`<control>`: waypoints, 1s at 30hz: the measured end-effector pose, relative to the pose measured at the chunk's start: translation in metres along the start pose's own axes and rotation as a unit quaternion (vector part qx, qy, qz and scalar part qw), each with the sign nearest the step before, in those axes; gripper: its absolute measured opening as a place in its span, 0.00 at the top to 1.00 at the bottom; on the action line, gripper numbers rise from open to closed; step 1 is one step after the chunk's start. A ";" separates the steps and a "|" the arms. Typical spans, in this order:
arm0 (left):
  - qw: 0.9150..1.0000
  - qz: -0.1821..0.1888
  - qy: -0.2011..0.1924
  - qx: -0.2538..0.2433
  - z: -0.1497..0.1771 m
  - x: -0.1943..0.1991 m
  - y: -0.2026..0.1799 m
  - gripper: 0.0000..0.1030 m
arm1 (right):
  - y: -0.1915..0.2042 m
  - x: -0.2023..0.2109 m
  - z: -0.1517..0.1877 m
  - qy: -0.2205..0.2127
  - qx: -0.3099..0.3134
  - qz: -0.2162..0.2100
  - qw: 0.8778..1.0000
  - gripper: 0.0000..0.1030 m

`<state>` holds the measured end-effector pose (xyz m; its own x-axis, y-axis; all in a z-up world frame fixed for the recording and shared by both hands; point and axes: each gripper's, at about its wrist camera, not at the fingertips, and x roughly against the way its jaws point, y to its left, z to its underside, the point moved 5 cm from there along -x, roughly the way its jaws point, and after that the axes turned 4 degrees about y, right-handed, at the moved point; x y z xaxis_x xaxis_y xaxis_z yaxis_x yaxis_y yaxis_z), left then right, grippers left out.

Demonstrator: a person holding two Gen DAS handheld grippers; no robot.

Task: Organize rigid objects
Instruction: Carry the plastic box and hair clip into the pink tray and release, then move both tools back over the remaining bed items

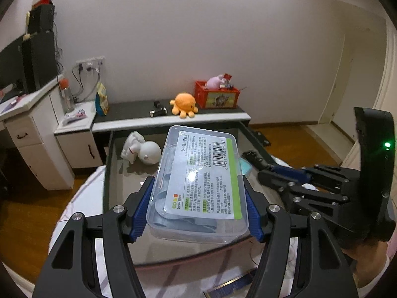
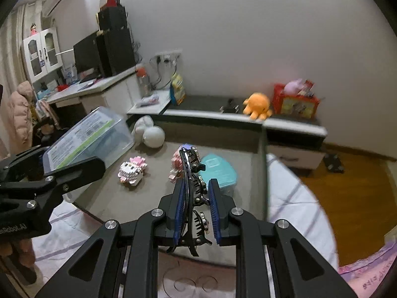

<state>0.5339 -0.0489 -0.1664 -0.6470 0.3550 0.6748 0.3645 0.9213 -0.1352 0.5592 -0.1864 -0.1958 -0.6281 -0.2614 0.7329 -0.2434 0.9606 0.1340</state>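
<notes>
While clamping box (image 1: 198,183), left hand-held gripper (image 1: 198,206) level.

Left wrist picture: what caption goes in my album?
Left gripper holding a clear plastic box above the drawer.

You are looking at a clear plastic box (image 1: 198,186), glossy and catching a glare on its smooth printed paper label (image 1: 211,173). The left gripper (image 1: 198,213) is showing ribbed blue rubbery pads (image 1: 142,208) set in matt black plastic arms with shiny metal bolt heads. The right gripper (image 2: 197,213) is showing the same ribbed blue pads against a glossy black toothed hair clip (image 2: 192,198). Below, the drawer floor (image 2: 139,198) is looking matt grey and smooth. The astronaut figure (image 1: 141,149) is reading as smooth white plastic, the orange octopus (image 1: 184,104) as soft plush, and the floor (image 2: 347,211) as polished wood.
</notes>
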 end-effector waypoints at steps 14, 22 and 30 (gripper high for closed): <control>0.997 0.005 0.083 -0.004 0.020 -0.066 0.002 0.37 | -0.006 -0.060 0.015 0.094 0.004 -0.008 0.996 0.81; 0.995 -0.002 0.101 -0.004 0.028 -0.077 0.004 0.37 | -0.014 -0.067 0.018 0.102 0.009 0.019 0.995 0.81; 0.997 0.004 0.075 0.020 0.027 -0.049 0.016 0.18 | -0.011 -0.063 0.020 0.102 -0.010 -0.006 0.995 0.80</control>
<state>0.5535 -0.0474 -0.2215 -0.5352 0.3381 0.7741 0.3413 0.9248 -0.1680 0.5866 -0.1822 -0.2567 -0.4613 -0.2492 0.8515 -0.2330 0.9601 0.1548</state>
